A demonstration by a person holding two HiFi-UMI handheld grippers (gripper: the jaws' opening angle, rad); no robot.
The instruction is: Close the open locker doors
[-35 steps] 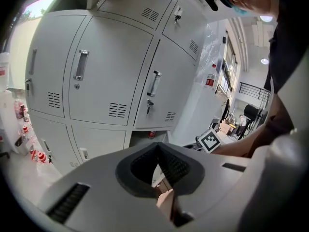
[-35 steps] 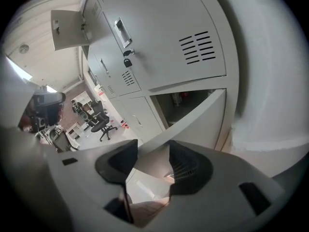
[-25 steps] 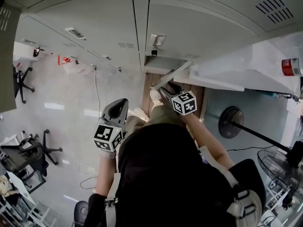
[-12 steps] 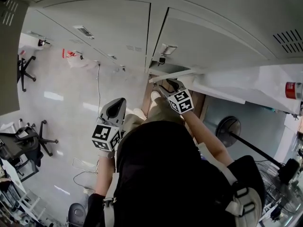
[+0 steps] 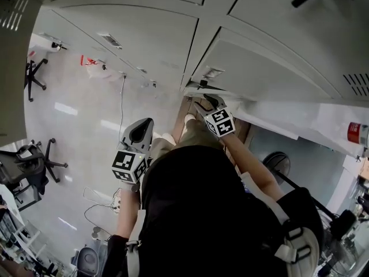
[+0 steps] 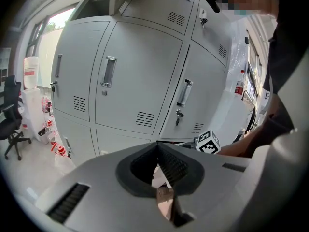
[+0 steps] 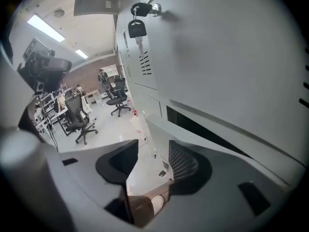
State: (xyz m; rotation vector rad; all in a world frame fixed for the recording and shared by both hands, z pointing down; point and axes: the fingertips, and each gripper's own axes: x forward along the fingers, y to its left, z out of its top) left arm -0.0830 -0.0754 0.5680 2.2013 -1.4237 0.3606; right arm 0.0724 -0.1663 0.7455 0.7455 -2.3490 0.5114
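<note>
Place: A person stands close to a wall of grey lockers (image 6: 130, 81).
Door: The door (image 7: 148, 128) is low down, under the locker with a key (image 7: 136, 30) hanging in its lock. It is almost shut. A thin dark gap (image 7: 203, 124) shows beside it.
High door: A high door (image 6: 159, 4) at the top of the lockers looks open too.
Right hand-held gripper: The right hand-held gripper (image 5: 209, 103) is down at the low door's loose edge. Its jaws are apart and the edge sits between them. I cannot tell if they pinch it.
Left hand-held gripper: The left hand-held gripper (image 6: 157, 151) hangs in the air, well away from the lockers. Its jaws are together, with nothing in them.
How the door feels: I think it is thin metal, so light and stiff. It should not bend, and it should swing easily. The paint looks smooth, so it may be slippery.
Where to push: The best spot is the loose edge, far from the hinge. A flat push there should do, with no need to squeeze.
What is left: I think just a small push, until the gap is gone.
Watch out: A hard shove may make it bang and bounce back open.
</note>
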